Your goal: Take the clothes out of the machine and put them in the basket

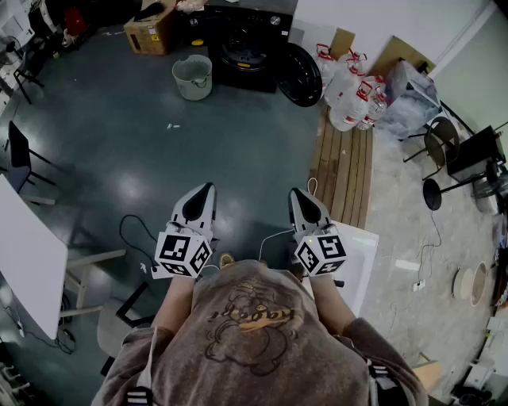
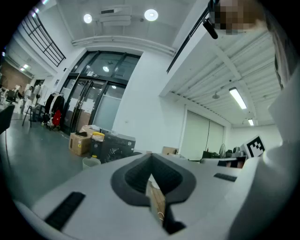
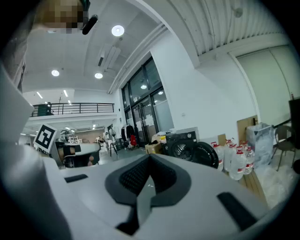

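Approach stage: left hand-held gripper (image 1: 203, 193) and right hand-held gripper (image 1: 302, 198) are both pressed together with nothing between the jaws, held side by side in front of the body. The black machine (image 1: 252, 40) stands well apart across the floor, its round door (image 1: 300, 75) swung open, with the pale basket (image 1: 193, 77) just beside it. We cannot make out clothes in the drum from here. Our judgement: walk up square to the opening, spread the jaws only at the drum mouth, and keep clear of the door.

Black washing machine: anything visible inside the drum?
The black front-loading washing machine has its round door swung open. The drum mouth shows only darkness from here; whether clothes lie inside cannot be told.
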A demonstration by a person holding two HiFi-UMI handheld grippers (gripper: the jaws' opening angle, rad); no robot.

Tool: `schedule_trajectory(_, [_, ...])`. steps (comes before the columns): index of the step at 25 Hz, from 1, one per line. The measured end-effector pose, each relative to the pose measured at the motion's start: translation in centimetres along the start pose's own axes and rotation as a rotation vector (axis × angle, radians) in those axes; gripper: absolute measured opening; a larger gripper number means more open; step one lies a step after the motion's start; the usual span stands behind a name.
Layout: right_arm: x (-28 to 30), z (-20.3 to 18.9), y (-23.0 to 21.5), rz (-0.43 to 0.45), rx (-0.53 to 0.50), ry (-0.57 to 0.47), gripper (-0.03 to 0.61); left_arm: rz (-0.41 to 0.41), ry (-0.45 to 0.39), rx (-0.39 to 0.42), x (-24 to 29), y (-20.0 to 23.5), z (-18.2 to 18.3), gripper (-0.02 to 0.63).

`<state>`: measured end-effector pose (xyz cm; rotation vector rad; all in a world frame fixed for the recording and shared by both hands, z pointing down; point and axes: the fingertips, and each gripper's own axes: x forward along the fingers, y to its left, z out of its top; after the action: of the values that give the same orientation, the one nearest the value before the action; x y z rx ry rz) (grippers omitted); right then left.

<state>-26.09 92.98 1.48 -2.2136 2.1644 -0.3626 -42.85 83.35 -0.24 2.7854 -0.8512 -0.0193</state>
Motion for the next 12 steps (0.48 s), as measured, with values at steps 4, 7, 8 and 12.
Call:
schedule_trajectory(4, [1.0, -0.1, 1.0, 0.007, 0.038, -0.006, -0.005, -0.011, 0.008, -0.009, 0.0, 1.1, 0.3, 0.008])
schedule_trajectory(7, [2.2, -0.4, 2.1, 0.018, 0.053, 0.002, -0.003, -0.017, 0.020, -0.012, 0.0, 2.5, 0.3, 0.008])
schedule_trajectory(8, [2.6, -0.5, 2.5, 0.023, 0.052, 0.007, -0.003, -0.021, 0.022, -0.013, 0.0, 3.0, 0.4, 0.008])
schedule_trajectory(12, [4.1, -1.0, 3.6, 0.023, 0.041, 0.023, -0.003, -0.038, 0.026, -0.015, 0.6, 5.2, 0.6, 0.008])
